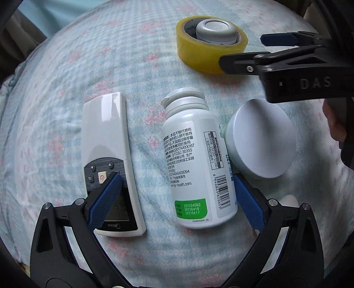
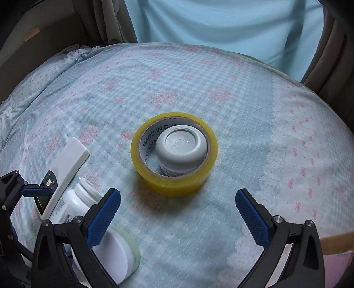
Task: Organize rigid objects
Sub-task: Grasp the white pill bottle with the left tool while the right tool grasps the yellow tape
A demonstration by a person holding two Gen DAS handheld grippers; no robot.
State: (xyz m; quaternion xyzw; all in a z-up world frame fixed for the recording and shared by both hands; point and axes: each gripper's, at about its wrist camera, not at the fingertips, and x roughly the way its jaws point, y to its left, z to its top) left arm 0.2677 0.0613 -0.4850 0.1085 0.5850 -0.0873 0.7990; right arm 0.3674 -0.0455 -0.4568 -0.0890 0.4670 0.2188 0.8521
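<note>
On a blue-and-pink quilt, a white pill bottle (image 1: 194, 159) lies on its side between the open fingers of my left gripper (image 1: 177, 195). A white remote (image 1: 110, 164) lies to its left, partly under the left finger. A round white jar (image 1: 261, 137) leans against the bottle's right side. Farther off, a yellow tape roll (image 1: 210, 42) lies flat with a small white jar (image 1: 215, 31) standing inside it. My right gripper (image 2: 178, 212) is open and empty, just short of the tape roll (image 2: 174, 155) and its small jar (image 2: 181, 148). The right gripper (image 1: 243, 51) also shows beside the roll.
The quilt (image 2: 265, 133) covers the whole surface and drops off at its edges. A light blue cloth (image 2: 221, 22) hangs behind it, with brown curtains (image 2: 110, 20) at the sides. The remote (image 2: 64, 168), bottle (image 2: 77, 203) and round jar (image 2: 117, 252) sit at the right view's lower left.
</note>
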